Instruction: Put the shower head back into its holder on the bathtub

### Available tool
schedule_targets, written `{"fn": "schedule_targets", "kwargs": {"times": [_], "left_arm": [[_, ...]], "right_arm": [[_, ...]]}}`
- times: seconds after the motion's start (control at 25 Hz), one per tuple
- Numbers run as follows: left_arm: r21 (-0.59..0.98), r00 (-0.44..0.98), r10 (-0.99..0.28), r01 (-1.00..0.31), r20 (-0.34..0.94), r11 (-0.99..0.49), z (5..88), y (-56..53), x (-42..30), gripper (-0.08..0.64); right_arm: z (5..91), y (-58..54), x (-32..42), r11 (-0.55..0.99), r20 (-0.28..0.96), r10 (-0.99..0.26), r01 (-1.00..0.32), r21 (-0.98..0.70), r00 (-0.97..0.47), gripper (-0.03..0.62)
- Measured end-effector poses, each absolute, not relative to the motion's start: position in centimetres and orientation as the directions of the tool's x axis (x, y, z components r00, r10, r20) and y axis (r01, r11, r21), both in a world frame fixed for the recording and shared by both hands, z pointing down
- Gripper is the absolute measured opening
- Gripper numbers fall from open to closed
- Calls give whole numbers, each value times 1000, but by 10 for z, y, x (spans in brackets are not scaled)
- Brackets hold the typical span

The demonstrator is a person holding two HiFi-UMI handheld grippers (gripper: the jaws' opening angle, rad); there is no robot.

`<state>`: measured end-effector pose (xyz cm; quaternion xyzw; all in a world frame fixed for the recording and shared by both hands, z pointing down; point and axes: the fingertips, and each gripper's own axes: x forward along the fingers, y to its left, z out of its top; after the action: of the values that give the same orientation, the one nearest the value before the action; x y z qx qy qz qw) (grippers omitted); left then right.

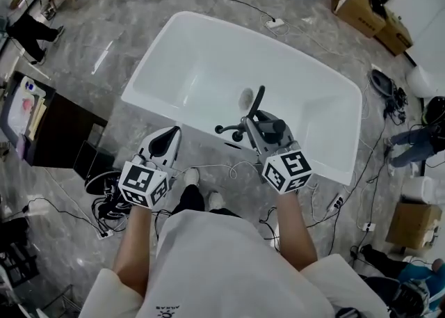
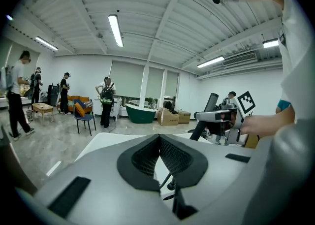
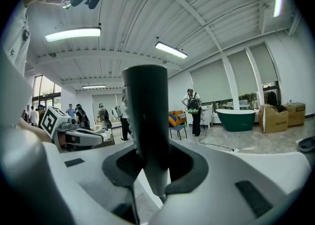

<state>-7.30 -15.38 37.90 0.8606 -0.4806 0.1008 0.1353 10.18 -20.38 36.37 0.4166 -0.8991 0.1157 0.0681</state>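
The right gripper (image 3: 153, 162) has its jaws clamped on the dark handle of the shower head (image 3: 145, 115). The handle stands upright between the pads (image 3: 189, 167), with its thin lower end hanging below them. In the head view the handle rises up and slightly away from the person, over the white bathtub (image 1: 149, 66). Just to the left of the grip and a little lower, on the near rim of the tub, sits the dark tap fitting (image 1: 233, 129) with its knobs. The holder is likely part of that fitting, though I cannot pick out the cradle itself. So the target seems to lie close by, leftward and down from the held handle. The handle's long axis is near vertical, which should suit lowering it into a socket. The left gripper (image 1: 167, 144) hovers further left, near the same rim, its jaws closed together on nothing. The right hand is plainly the nearer one and carries the load.
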Motion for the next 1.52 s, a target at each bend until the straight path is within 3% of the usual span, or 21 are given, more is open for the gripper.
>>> {"fn": "schedule_targets", "kwargs": {"times": [0.76,1.52], "left_arm": [[245,647,-675,-761,355,-601,435,-209,-62,11],[272,645,-659,-763,387,-587,511,-236,-61,11]], "right_arm": [[438,-247,76,558,372,-733,-816,-150,-570,123],[546,-265,65,415,472,-762,-894,-168,-443,123]]}}
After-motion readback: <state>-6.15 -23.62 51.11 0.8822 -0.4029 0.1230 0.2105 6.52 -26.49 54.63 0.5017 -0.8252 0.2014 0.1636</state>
